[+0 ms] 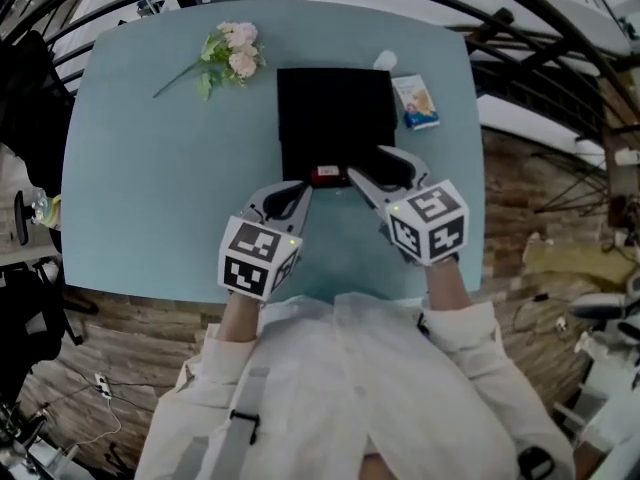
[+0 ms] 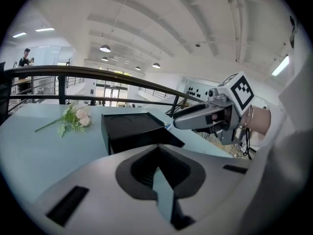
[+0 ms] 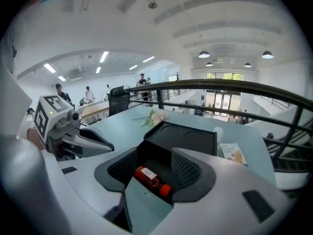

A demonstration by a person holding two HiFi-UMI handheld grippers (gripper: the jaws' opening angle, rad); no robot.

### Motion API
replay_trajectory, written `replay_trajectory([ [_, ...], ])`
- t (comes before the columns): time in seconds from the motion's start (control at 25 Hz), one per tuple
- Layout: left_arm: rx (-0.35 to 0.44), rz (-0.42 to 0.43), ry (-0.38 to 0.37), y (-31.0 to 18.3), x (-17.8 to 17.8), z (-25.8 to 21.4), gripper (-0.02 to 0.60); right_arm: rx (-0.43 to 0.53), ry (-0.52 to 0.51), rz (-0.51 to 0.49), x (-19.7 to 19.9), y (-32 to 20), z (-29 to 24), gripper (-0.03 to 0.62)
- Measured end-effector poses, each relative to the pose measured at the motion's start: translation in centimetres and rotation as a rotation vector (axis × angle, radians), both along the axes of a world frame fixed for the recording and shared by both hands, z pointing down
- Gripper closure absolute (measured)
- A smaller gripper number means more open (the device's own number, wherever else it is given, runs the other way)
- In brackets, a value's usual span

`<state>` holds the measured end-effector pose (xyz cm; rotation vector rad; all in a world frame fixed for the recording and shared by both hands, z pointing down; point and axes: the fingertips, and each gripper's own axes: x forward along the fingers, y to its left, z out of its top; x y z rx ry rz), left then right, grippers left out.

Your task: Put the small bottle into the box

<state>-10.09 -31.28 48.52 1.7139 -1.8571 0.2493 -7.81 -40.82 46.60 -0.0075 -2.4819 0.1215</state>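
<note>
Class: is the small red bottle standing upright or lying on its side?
On its side: the small red bottle lies flat, label showing lengthwise, between the open jaws of the right gripper.

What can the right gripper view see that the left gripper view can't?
Only the right gripper view shows the small red bottle, lying between that gripper's own open jaws, and the left gripper. Only the left gripper view shows the right gripper. Both show the black rectangular box and the pink flower sprig.
</note>
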Motion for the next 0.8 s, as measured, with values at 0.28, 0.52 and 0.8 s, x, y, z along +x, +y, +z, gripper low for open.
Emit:
replay_trajectory([
  [0.28, 0.145, 0.1, -0.045, -1.7, 1.9, -4.2, 0.58, 0.003, -0.179, 0.105, 2.3, 0.3, -3.9, 0.385],
  [0.52, 0.168, 0.119, -0.104, -1.8, 2.5, -6.9, 0.58, -0.026, -0.308, 0.076, 4.0, 2.3, -6.8, 0.387],
  [0.8, 0.179, 0.157, -0.091, -1.6, 3.4, -7.4, 0.58, -0.048, -0.418, 0.062, 4.7, 4.7, -9.0, 0.428],
])
